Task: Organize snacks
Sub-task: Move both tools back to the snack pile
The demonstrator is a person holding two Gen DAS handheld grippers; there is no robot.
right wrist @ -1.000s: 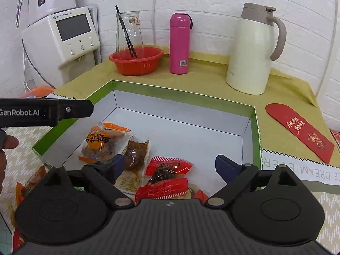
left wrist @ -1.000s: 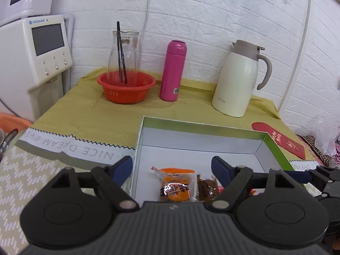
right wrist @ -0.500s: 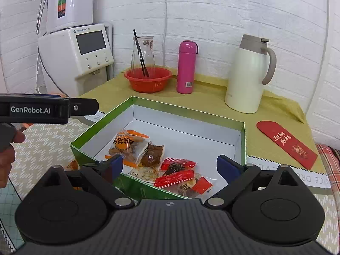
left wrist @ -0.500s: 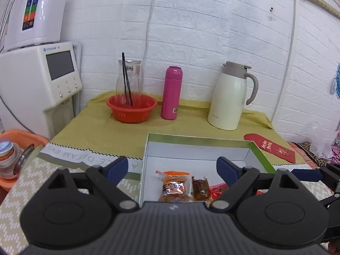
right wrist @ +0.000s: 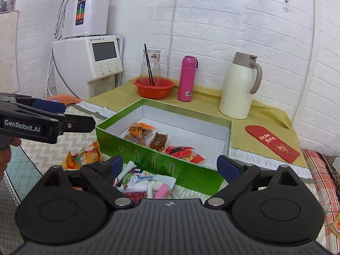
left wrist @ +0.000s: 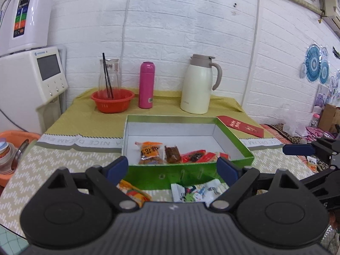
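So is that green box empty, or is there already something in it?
Not empty. The green box is open-topped, and several wrapped snacks lie on its white floor along the near side. More packets lie outside on the table in front of it.

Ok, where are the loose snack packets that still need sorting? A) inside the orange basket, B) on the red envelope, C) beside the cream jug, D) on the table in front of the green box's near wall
D: the loose snack packets lie on the table just outside the near wall of the green box, and neither open gripper holds any.
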